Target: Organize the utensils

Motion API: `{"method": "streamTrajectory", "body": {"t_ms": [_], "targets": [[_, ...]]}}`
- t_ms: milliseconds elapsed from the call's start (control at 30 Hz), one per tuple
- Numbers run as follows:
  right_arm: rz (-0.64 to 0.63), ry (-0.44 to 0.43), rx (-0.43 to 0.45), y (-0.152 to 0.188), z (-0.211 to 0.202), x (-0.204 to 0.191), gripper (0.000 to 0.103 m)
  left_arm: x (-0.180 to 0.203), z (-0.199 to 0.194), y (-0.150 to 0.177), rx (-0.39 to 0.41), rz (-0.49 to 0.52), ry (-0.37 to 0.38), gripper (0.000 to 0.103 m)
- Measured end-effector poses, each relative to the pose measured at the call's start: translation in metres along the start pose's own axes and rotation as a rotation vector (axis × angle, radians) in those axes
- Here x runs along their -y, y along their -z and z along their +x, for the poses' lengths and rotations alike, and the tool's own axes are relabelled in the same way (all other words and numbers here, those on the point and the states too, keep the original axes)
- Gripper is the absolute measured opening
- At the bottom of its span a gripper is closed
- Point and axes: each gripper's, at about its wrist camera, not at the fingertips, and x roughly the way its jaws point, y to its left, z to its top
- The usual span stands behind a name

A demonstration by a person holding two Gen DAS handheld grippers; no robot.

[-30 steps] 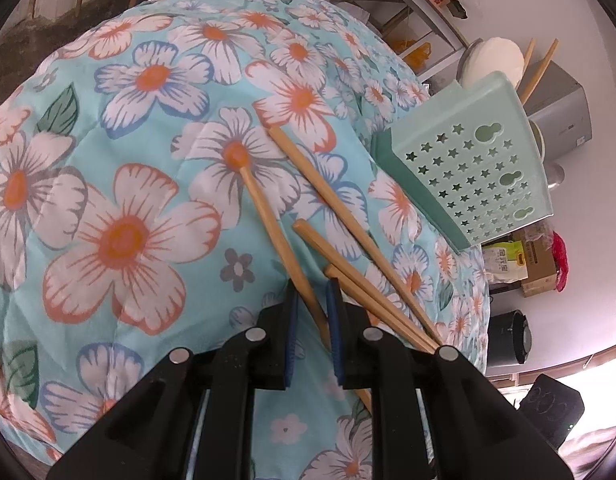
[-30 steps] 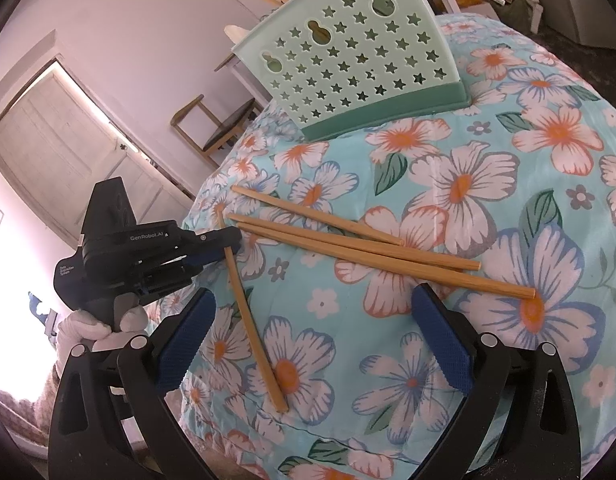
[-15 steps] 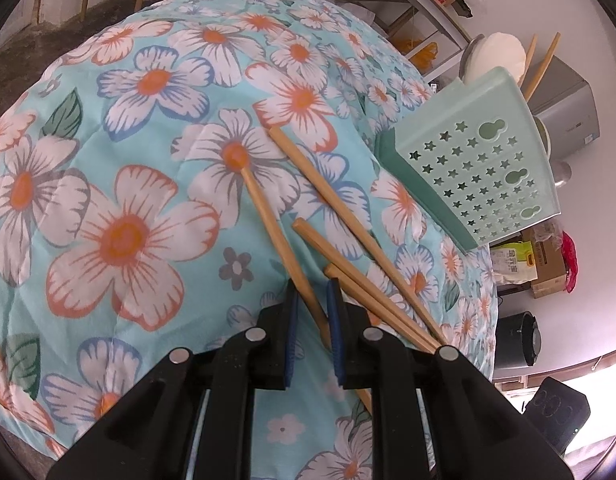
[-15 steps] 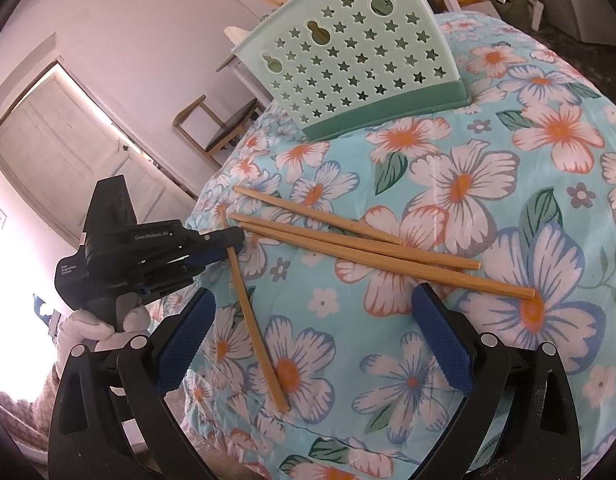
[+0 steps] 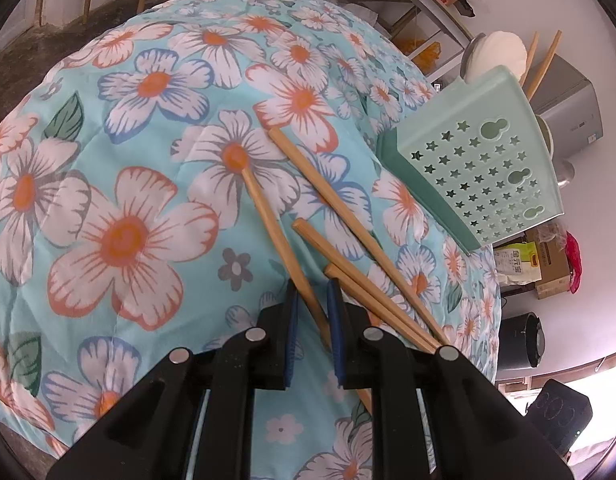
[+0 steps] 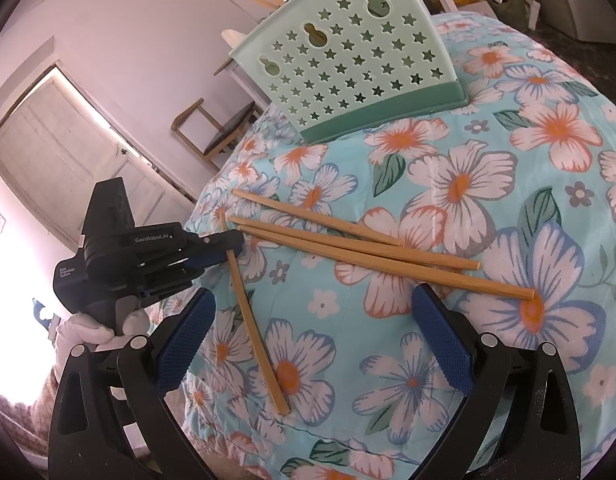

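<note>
Several wooden chopsticks lie on a table with a floral cloth [image 5: 120,236]. One chopstick [image 5: 268,216] runs at a slant between the blue pads of my left gripper [image 5: 312,300], which is shut on it near its near end. In the right wrist view the left gripper [image 6: 232,246] pinches this chopstick [image 6: 252,320] by its upper part at the table's left edge. Three more chopsticks [image 6: 348,248] lie crossed beside it. A mint green star-holed basket [image 6: 348,64] stands at the back. My right gripper [image 6: 314,298] hangs open over the cloth, with nothing between its fingers.
Two chopsticks [image 5: 544,60] and a white round thing [image 5: 496,56] stick up from the basket [image 5: 480,160]. A gloved hand [image 6: 108,328] holds the left gripper. Beyond the table's left edge are a wooden chair [image 6: 216,128] and a door [image 6: 68,128].
</note>
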Motion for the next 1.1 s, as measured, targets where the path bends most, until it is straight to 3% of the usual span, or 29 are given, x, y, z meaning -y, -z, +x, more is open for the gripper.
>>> {"method": "streamTrajectory", "body": {"t_ms": [300, 700, 933, 1100], "targets": [[-0.002, -0.014, 0.002, 0.0, -0.003, 0.002, 0.095, 0.002, -0.004, 0.004, 0.022, 0.041, -0.003, 0.014], [0.036, -0.057, -0.117, -0.02, -0.004, 0.007, 0.094, -0.004, -0.012, 0.013, 0.052, 0.11, 0.032, 0.015], [-0.101, -0.059, -0.066, -0.057, -0.018, -0.029, 0.073, -0.009, -0.014, 0.015, 0.054, 0.128, 0.07, 0.015], [-0.266, -0.014, -0.124, -0.087, 0.021, -0.067, 0.049, -0.014, -0.019, 0.018, 0.068, 0.128, 0.088, 0.015]]}}
